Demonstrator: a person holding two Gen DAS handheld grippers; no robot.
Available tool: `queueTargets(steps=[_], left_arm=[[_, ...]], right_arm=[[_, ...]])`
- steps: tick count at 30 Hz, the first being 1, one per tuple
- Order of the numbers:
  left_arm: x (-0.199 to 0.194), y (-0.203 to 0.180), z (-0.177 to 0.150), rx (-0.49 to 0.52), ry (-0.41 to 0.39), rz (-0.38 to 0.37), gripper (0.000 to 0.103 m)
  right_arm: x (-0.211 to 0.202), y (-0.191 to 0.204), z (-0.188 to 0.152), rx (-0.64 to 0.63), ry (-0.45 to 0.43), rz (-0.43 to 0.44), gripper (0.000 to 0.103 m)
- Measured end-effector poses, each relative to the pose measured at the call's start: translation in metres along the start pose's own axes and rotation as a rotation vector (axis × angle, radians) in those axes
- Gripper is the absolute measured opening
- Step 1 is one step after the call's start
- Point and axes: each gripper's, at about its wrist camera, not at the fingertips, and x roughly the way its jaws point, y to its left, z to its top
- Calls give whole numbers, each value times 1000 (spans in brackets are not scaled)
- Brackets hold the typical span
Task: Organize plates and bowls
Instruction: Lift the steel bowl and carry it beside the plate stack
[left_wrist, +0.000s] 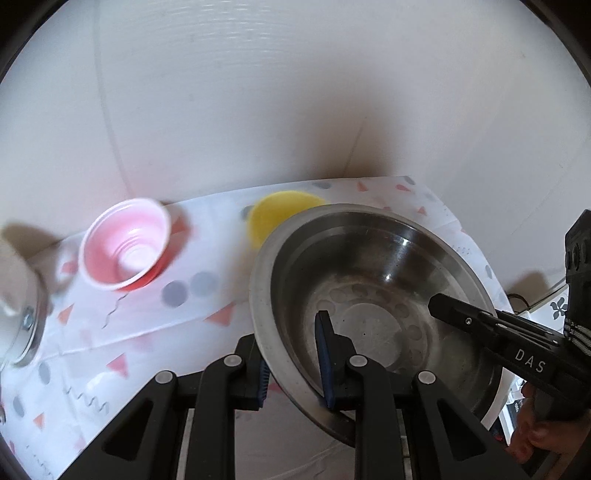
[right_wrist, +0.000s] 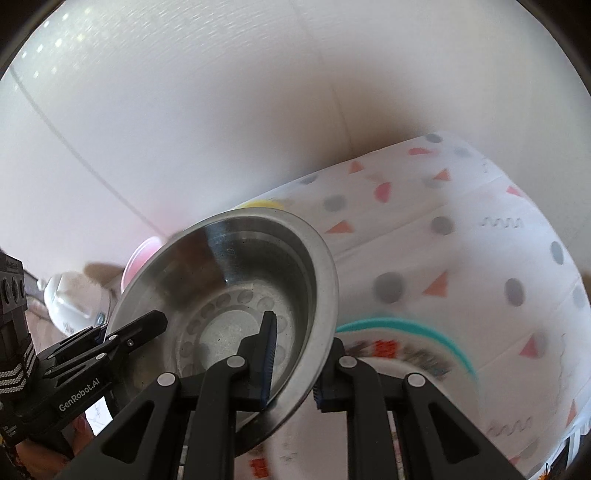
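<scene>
A steel bowl (left_wrist: 373, 295) is held tilted above the table by both grippers. My left gripper (left_wrist: 295, 365) is shut on its left rim, one finger inside and one outside. My right gripper (right_wrist: 291, 365) is shut on its right rim (right_wrist: 317, 295) the same way. The right gripper also shows at the right of the left wrist view (left_wrist: 443, 306), and the left gripper shows at the left of the right wrist view (right_wrist: 155, 321). A plate (right_wrist: 413, 354) with a teal band lies on the cloth under the bowl's right side.
A pink cup (left_wrist: 125, 243) lies on its side at the left on the patterned tablecloth (left_wrist: 207, 310). A yellow bowl (left_wrist: 277, 214) sits behind the steel bowl. A white and metal object (left_wrist: 18, 317) stands at the far left. A white wall rises behind.
</scene>
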Motion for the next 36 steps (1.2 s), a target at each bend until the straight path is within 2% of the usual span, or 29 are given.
queueTargets(steps=[7,14,28,36], left_arm=[[-7,33,-23,-31,13,28,22],[-13,59,-46,-62,29,52,22],[-5,82,-83,-97,84,90,22],[2,84,-97,-96,106,98,22]], right_arm=[[25,35,-20,-34,42,25,16],[47,53,-35,-65,69,31,16],[79,70,-59,-90,123,31,16],[101,70,-66,-89,143,30,16]])
